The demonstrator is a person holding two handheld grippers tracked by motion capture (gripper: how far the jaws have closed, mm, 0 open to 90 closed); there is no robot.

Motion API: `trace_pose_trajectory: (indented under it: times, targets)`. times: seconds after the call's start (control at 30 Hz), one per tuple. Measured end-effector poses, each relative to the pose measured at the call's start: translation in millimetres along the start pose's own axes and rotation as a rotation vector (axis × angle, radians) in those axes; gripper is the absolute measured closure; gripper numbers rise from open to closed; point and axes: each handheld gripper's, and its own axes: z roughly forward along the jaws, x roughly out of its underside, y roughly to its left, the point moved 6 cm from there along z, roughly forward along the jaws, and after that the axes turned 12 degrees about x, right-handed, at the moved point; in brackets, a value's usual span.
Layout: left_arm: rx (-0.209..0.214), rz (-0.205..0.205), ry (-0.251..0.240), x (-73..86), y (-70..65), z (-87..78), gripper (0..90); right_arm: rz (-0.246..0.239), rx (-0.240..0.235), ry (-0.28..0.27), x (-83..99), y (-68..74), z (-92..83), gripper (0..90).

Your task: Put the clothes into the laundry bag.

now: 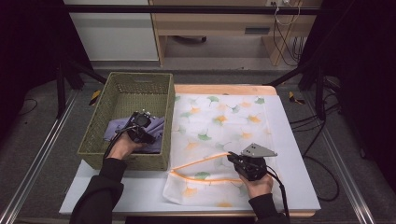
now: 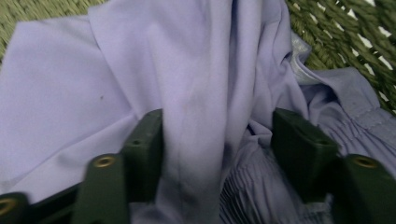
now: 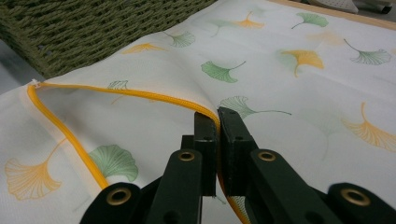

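Straddling a fold of lilac cloth (image 2: 196, 93) in the basket (image 1: 107, 112) – left gripper (image 2: 217, 140) part-open, right gripper (image 3: 217, 126) pinching the bag's orange zip edge (image 3: 140, 96).

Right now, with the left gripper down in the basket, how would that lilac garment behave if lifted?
The lilac garment lies in soft folds, so it would probably hang limp and stretch out. It looks thin, likely light. A fold stands between the left gripper jaws, which do not clearly press it; a loose grip might let the smooth cloth slip.
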Motion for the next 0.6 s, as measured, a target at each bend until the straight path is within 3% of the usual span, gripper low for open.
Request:
trace_pose_trajectory:
  times: [0.13,0.3,0.6]
  targets:
    - [0.020,-0.028,0.025,2.3,-1.3,1.5,55.8,0.002,-0.002,0.001,-0.1,-0.4,-0.7,86.7]
    - [0.019,-0.013,0.030,2.8,-2.2,0.2,70.4,0.003,-0.003,0.003,0.3,-0.7,-0.4,87.1]
    - [-0.024,0.012,-0.048,-0.8,-1.9,-8.5,80.0,0.010,-0.007,0.009,0.8,-1.1,-0.3,87.7]
